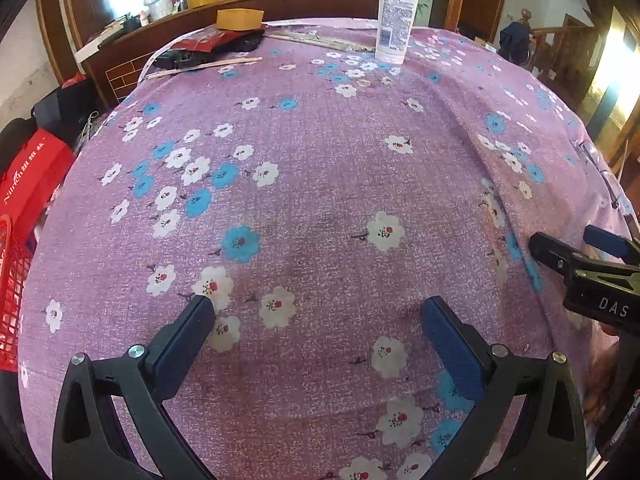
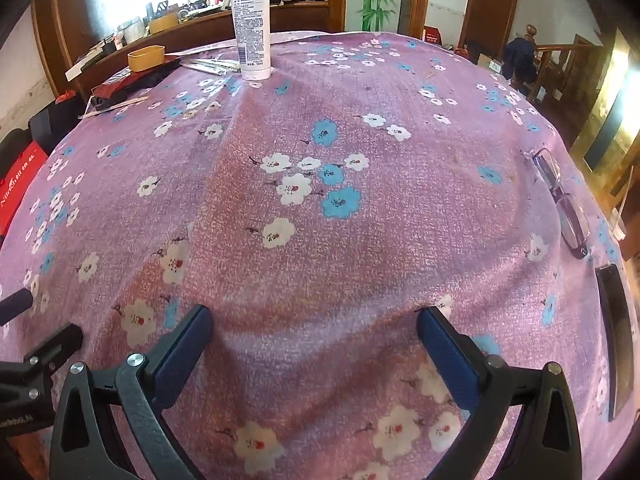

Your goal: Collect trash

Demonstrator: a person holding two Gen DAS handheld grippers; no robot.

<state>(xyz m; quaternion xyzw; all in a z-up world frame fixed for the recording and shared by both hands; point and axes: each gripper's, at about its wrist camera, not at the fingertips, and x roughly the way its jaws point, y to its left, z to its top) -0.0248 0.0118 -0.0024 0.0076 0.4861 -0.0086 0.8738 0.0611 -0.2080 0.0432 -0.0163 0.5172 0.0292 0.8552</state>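
Trash waits at the table's far left edge.
Flat wrapped chopstick packets (image 2: 210, 66) and dark red wrappers (image 1: 208, 42) lie beside a white upright lotion tube (image 2: 252, 24), apparently untouched; the left gripper (image 1: 316, 316) and right gripper (image 2: 314, 326) hover apart, empty, over the purple floral tablecloth (image 2: 400, 240).

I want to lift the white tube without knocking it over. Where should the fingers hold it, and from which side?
Grip the white tube low on its body, just above the cap it stands on, coming level from the near side. It stands tall and upright, so a high push may tip it.
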